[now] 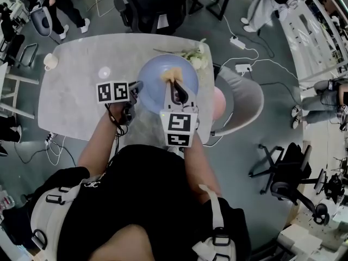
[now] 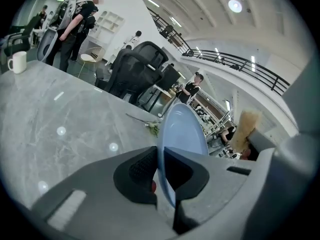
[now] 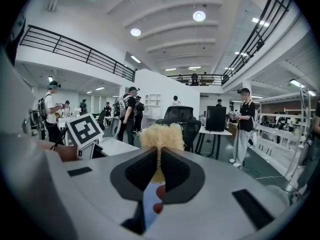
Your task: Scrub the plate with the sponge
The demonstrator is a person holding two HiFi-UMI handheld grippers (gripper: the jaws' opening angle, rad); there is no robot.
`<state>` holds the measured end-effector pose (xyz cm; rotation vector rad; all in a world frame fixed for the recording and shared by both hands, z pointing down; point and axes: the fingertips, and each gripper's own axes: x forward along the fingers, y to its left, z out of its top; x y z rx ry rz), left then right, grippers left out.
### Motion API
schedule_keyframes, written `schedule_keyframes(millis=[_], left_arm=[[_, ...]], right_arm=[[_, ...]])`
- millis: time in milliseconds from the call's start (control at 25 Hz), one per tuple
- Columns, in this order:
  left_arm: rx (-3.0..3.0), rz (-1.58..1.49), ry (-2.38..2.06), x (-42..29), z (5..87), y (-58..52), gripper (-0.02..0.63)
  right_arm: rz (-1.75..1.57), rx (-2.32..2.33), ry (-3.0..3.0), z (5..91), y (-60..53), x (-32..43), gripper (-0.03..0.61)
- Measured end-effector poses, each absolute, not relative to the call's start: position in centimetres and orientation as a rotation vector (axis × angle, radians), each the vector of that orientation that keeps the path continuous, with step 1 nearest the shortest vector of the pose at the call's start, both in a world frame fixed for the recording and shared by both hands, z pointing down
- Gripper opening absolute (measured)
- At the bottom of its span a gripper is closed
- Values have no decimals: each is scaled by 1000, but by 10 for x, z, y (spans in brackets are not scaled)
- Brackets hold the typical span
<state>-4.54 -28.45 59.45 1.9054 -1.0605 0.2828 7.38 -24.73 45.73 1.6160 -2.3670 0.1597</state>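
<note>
Both grippers are up over the grey marble table (image 1: 76,91), working near its right edge. The left gripper (image 1: 137,86) is clamped on the light blue plate (image 1: 155,72), and its own view leaves no doubt: the two dark jaws of the left gripper (image 2: 159,156) pinch the near rim of the plate (image 2: 182,126), which runs edge-on straight between them. Over to the right gripper (image 1: 175,83), shut tight on the yellow sponge (image 1: 173,74), which it holds over the far right part of the plate. In the right gripper view the frayed sponge (image 3: 161,136) bulges out past the jaw tips of the right gripper (image 3: 159,164), squeezed thin between the pads, and a sliver of blue plate (image 3: 150,204) shows below the jaws. Whether the sponge actually presses on the plate, I can't tell from here. The left gripper's marker cube (image 3: 85,129) sits just to the left in that view, so the two tools are close together. From the left gripper view the sponge (image 2: 246,129) peeks in at the right, beyond the plate's rim. Elsewhere on the table, a white mug (image 1: 50,62) stands at the far left corner, well apart from the action, and a stem of white flowers (image 1: 194,56) lies by the far right edge, just beyond the plate.
</note>
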Motion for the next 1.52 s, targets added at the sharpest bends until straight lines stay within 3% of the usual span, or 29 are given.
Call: schedule_keyframes(millis=[720, 1520], left_arm=[[2034, 319, -984, -9, 557, -264, 23], [2242, 356, -860, 20, 528, -245, 23]], right_arm=[[259, 1320, -2377, 501, -244, 23, 29], [410, 1418, -2333, 499, -254, 47, 29]])
